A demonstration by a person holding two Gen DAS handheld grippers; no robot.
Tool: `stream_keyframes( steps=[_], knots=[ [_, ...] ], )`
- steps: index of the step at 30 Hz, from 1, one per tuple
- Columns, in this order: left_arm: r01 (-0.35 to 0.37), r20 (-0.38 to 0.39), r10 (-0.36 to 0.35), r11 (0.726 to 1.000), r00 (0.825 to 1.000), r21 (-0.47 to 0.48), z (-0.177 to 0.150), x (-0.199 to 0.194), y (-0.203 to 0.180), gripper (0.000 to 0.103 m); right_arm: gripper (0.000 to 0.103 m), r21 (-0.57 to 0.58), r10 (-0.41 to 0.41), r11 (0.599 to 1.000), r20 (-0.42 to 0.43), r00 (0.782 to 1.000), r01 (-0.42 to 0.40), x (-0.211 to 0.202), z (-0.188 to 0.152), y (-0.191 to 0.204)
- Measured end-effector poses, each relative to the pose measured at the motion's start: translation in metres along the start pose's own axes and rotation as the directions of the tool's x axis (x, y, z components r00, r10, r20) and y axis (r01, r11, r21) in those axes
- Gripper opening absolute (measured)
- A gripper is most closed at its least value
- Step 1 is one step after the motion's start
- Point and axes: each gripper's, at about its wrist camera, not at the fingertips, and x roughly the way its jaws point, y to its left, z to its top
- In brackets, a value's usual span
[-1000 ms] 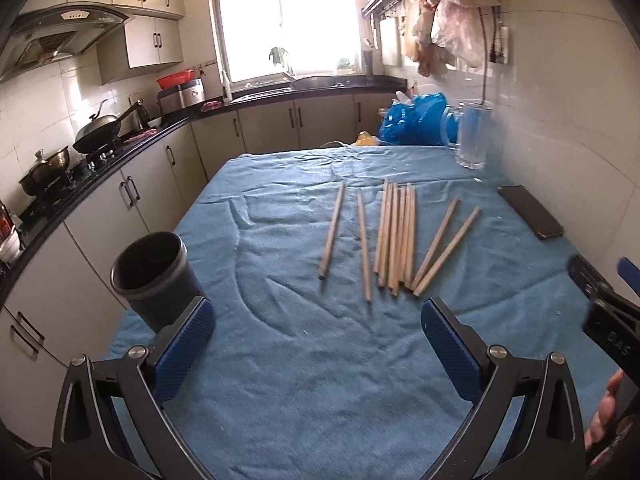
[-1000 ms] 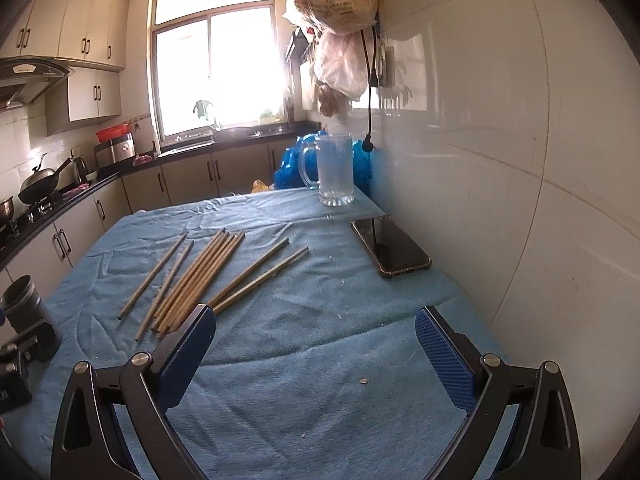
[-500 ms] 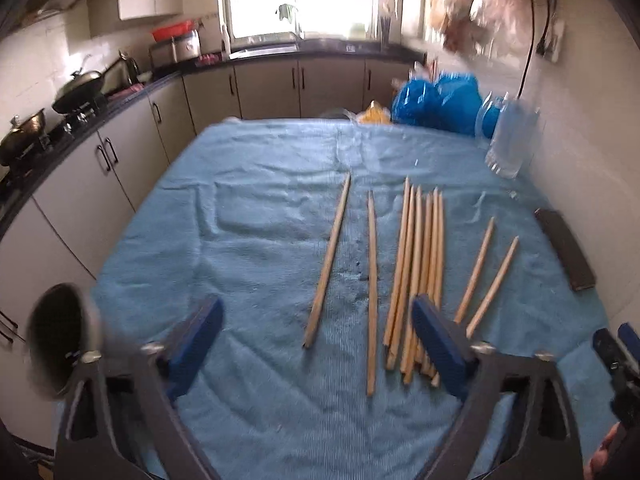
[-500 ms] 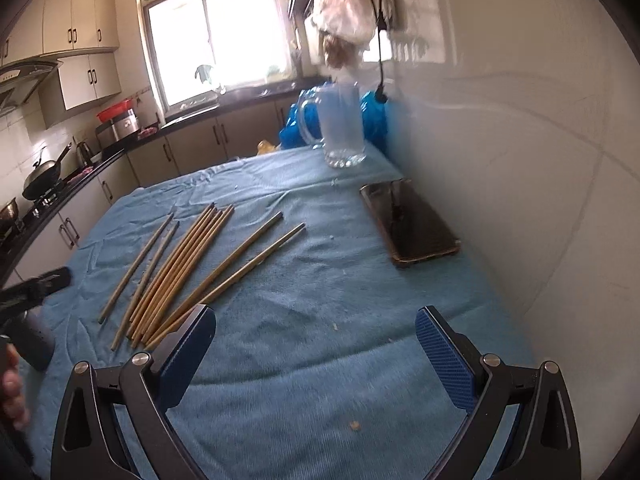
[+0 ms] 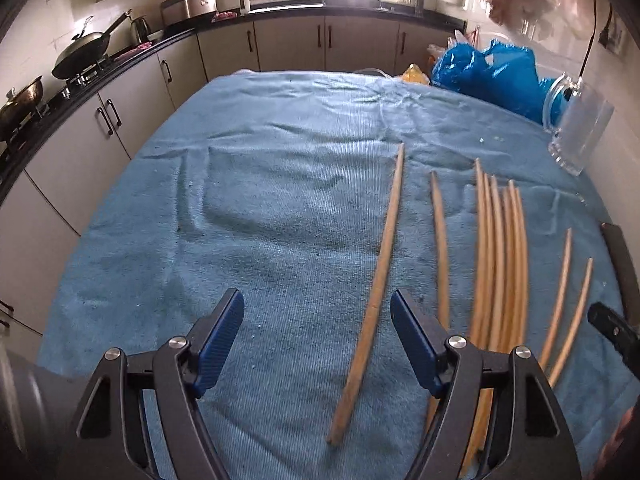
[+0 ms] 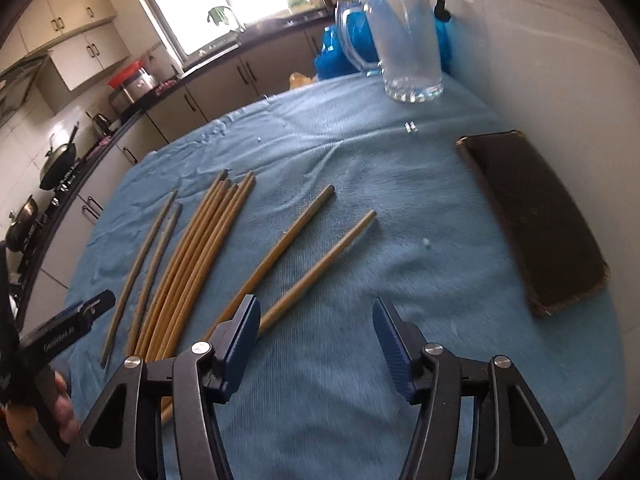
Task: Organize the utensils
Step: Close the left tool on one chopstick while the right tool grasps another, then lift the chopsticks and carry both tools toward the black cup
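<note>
Several wooden chopsticks lie on a blue cloth [image 5: 260, 200]: a tight bunch [image 5: 500, 260] [image 6: 196, 264] with loose ones on either side. My left gripper [image 5: 316, 344] hangs low over the cloth and its jaws are closing. The leftmost chopstick [image 5: 384, 264] runs up between them, nearer the right pad [image 5: 412, 344], and neither pad touches it. My right gripper [image 6: 316, 346] is closing too. The near end of the rightmost chopstick [image 6: 320, 264] sits just beside its left pad [image 6: 240, 340], unpinched. The dark holder cup [image 5: 16, 400] is a blur at the lower left edge.
A black phone [image 6: 532, 220] lies at the right by the tiled wall. A glass mug [image 6: 408, 40] and a blue plastic bag [image 5: 492, 76] stand at the far end. Kitchen cabinets and a stove run beyond the table's left edge. A hand [image 6: 64, 412] holds the left gripper.
Both grippers have come forward and down over the chopsticks and their jaws have narrowed. The dark cup has slid from plain sight to the left view's lower edge.
</note>
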Motion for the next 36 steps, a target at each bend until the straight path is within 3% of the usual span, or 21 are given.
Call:
stream_keyframes(
  steps=[3,5,7,9,10,13,18,23,29,31,34,36],
  knots=[
    [0.012,-0.037,-0.012,1.000,0.999,0.006,-0.002,0.011,-0.002,0.065,0.058,-0.017,-0.044,0.999,-0.005,0.999,0.044,0.009,0.005,0.007],
    [0.012,-0.020,-0.012,1.000,1.000,0.012,-0.003,0.010,-0.005,0.056,0.052,-0.043,-0.074,0.996,-0.011,0.997,0.074,0.014,0.008,0.014],
    [0.022,-0.016,-0.022,0.999,1.000,0.029,-0.003,0.008,-0.009,0.031,0.049,-0.059,-0.115,0.992,-0.012,0.993,0.114,0.020,0.011,0.017],
    [0.011,-0.020,-0.010,0.998,1.000,0.056,-0.005,0.006,-0.016,0.012,0.034,-0.090,-0.171,0.981,-0.010,0.985,0.170,0.024,0.013,0.022],
    [0.004,-0.028,-0.002,0.998,1.000,0.068,-0.007,0.005,-0.019,0.007,0.021,-0.118,-0.213,0.970,-0.007,0.977,0.211,0.026,0.014,0.026],
    [0.037,-0.060,-0.034,0.998,0.998,0.052,-0.014,-0.002,-0.017,0.007,0.018,-0.158,-0.249,0.957,-0.010,0.968,0.245,0.029,0.018,0.028],
    [0.139,-0.134,-0.141,0.990,0.981,-0.025,-0.038,-0.022,0.000,0.007,0.011,-0.143,-0.195,0.972,-0.064,0.979,0.184,0.016,0.009,0.021],
    [0.253,-0.189,-0.261,0.965,0.947,-0.068,-0.093,-0.059,0.020,0.007,0.010,-0.196,-0.155,0.972,-0.111,0.982,0.131,-0.018,-0.035,0.023],
    [0.328,-0.250,-0.329,0.944,0.911,-0.046,-0.143,-0.098,0.032,0.007,0.011,-0.229,-0.092,0.972,-0.199,0.976,0.045,-0.062,-0.093,0.016],
    [0.336,-0.241,-0.335,0.941,0.911,-0.039,-0.142,-0.105,0.036,0.007,0.012,-0.223,-0.085,0.974,-0.192,0.978,0.041,-0.069,-0.100,0.012],
    [0.308,-0.176,-0.307,0.951,0.935,-0.020,-0.133,-0.119,0.044,0.008,0.014,-0.197,-0.070,0.980,-0.198,0.978,0.030,-0.072,-0.101,0.008],
    [0.308,-0.161,-0.307,0.951,0.938,-0.020,-0.121,-0.119,0.041,0.012,0.016,-0.164,-0.055,0.986,-0.206,0.977,0.021,-0.069,-0.097,0.004]
  ],
)
